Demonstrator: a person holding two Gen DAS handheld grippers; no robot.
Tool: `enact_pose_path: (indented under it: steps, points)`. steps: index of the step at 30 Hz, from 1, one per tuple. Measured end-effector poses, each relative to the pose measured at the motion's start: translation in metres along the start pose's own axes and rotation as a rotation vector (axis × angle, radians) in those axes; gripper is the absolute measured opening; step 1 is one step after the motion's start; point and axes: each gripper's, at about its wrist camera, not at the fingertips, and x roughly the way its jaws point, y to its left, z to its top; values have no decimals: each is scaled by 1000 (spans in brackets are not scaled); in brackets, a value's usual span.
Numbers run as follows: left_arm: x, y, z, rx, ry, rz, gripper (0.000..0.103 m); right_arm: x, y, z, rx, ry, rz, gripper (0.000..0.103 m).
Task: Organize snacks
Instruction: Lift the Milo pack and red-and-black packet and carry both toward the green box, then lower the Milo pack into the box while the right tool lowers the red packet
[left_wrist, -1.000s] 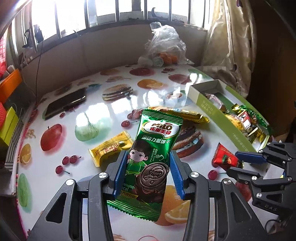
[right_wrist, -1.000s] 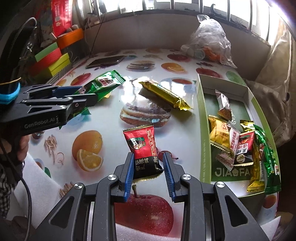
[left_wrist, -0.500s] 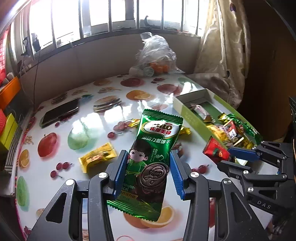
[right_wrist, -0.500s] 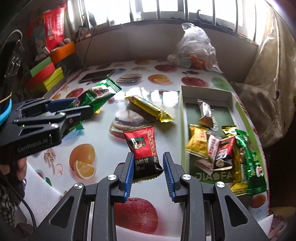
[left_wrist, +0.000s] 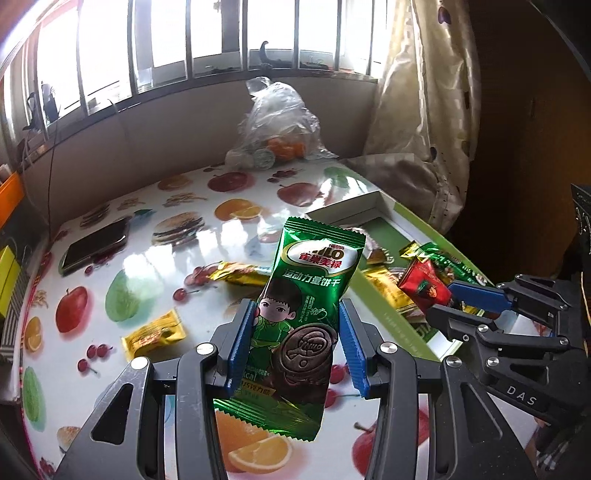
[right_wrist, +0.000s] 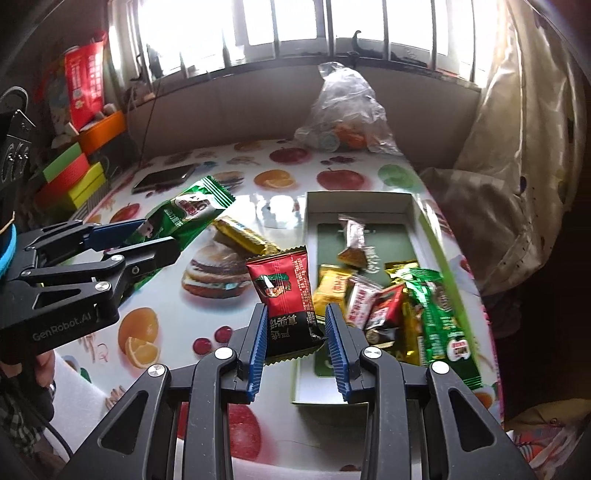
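The left hand-held gripper (left_wrist: 297, 341) clamps a green Milo packet (left_wrist: 301, 317); the right hand-held gripper (right_wrist: 297, 334) clamps a red snack packet (right_wrist: 286, 295) above the desk (right_wrist: 207, 310).

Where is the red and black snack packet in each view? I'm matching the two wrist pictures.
Left wrist: red and black snack packet at right, held in the right claw.
Right wrist: centre, between the blue pads.
Shared landmark: clear plastic bag by the window.
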Motion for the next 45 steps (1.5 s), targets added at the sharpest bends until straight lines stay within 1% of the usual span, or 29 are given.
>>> enact_pose_path:
  steps: [7, 15, 25, 32, 45]
  points:
    - [4, -10, 9, 11, -4, -16, 46, -5, -14, 0, 24, -6, -21, 30]
    - [21, -25, 25, 4, 1, -45, 46, -8, -38, 2, 65, -15, -67, 30]
    - [37, -44, 34, 12, 17, -71, 46, -10, -65, 1, 111, -17, -94, 30]
    - [45, -52, 38, 15, 17, -82, 46, -10, -76, 0, 132, -19, -111, 30]
    - [74, -64, 43, 10, 48, -101, 46, 0, -88, -2, 160, -3, -116, 30]
